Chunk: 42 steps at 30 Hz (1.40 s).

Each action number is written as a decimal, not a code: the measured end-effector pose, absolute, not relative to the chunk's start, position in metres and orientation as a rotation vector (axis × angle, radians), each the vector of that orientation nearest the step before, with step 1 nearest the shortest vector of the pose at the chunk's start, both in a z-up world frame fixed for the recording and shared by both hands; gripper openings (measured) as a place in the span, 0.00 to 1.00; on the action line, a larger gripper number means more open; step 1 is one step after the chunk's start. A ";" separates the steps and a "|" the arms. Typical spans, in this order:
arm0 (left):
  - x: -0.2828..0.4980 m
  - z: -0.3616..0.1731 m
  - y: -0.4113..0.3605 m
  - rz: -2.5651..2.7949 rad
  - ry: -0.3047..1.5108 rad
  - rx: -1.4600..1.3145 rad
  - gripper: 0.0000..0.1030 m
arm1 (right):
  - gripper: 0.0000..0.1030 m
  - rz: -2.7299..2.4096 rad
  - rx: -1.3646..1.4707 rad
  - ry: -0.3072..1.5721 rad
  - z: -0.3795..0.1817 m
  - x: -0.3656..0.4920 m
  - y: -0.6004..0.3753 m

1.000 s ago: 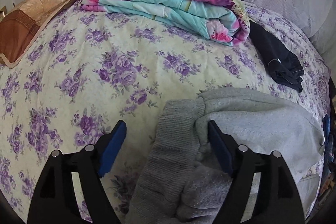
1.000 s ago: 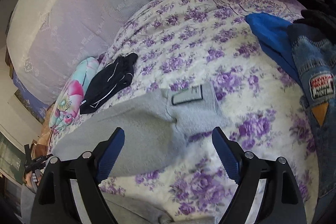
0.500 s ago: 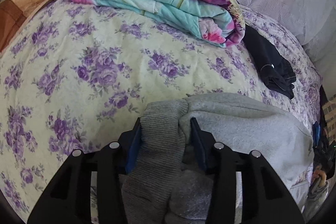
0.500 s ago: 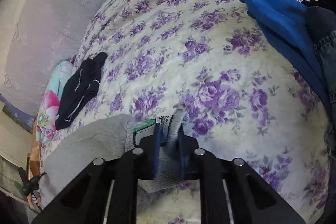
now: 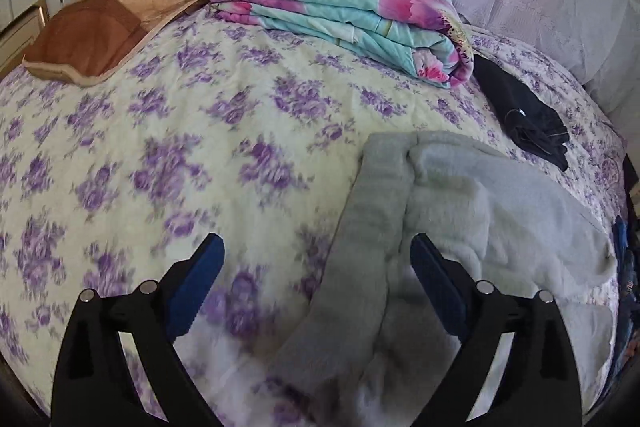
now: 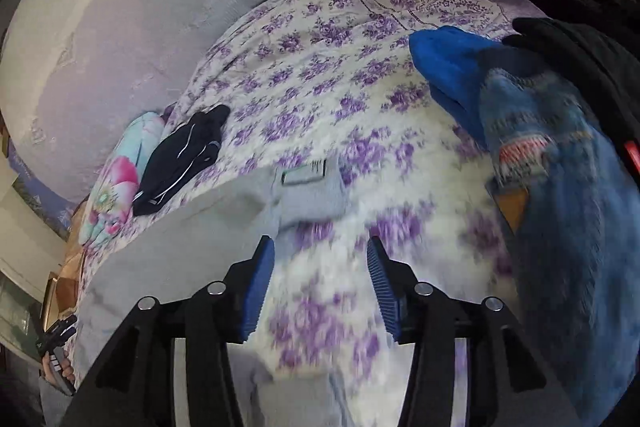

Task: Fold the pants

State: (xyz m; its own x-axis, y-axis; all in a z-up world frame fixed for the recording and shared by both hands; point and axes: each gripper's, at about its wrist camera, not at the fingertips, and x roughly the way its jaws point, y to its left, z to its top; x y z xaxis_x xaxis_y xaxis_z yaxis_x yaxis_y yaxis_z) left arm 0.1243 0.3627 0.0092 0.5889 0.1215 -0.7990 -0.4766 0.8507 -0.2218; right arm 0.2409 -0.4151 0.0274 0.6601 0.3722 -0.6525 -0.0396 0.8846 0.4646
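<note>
Grey sweatpants [image 5: 472, 211] lie folded on the floral bedspread [image 5: 200, 131]. Their ribbed cuff [image 5: 372, 227] runs down between my left gripper's fingers. My left gripper [image 5: 316, 255] is wide open and holds nothing, its right finger over the grey cloth. In the right wrist view the pants [image 6: 200, 227] lie left of centre, with the waistband label [image 6: 304, 173] at their far end. My right gripper [image 6: 320, 255] is open and empty, just short of the waistband, over bare bedspread [image 6: 320, 87].
A folded turquoise floral quilt [image 5: 352, 15] and a brown pillow [image 5: 120, 19] lie at the bed's far end. A black garment [image 5: 524, 115] lies beside the quilt. Blue cloth [image 6: 448, 67] and jeans [image 6: 560, 207] are piled at the right. A pale padded headboard [image 6: 120, 27] stands behind.
Both grippers were shut on the pants half a second ago, the left on the cuff, the right on the waistband. Both have opened, let go and drawn back.
</note>
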 end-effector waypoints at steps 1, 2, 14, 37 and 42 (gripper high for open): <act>0.108 0.006 0.362 0.351 0.873 -0.481 0.89 | 0.53 0.247 0.445 0.828 0.026 0.219 -0.417; 0.092 0.003 0.361 0.344 0.870 -0.520 0.89 | 0.53 0.257 0.457 0.839 0.022 0.199 -0.419; 0.026 -0.029 0.311 0.215 0.840 -0.687 0.89 | 0.51 0.433 0.777 0.939 -0.043 0.160 -0.393; 0.057 -0.039 0.313 0.165 0.789 -0.906 0.19 | 0.04 0.393 0.674 0.799 0.003 0.161 -0.429; 0.030 -0.026 0.314 0.176 0.741 -0.879 0.16 | 0.54 0.336 0.593 0.751 0.024 0.160 -0.431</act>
State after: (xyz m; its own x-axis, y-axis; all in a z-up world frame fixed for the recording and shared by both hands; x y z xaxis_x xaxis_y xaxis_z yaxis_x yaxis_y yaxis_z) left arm 0.0296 0.3143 -0.0262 0.7410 -0.1515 -0.6542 -0.4296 0.6418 -0.6352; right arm 0.1601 -0.4307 0.0245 0.6894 0.4853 -0.5378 -0.0768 0.7872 0.6119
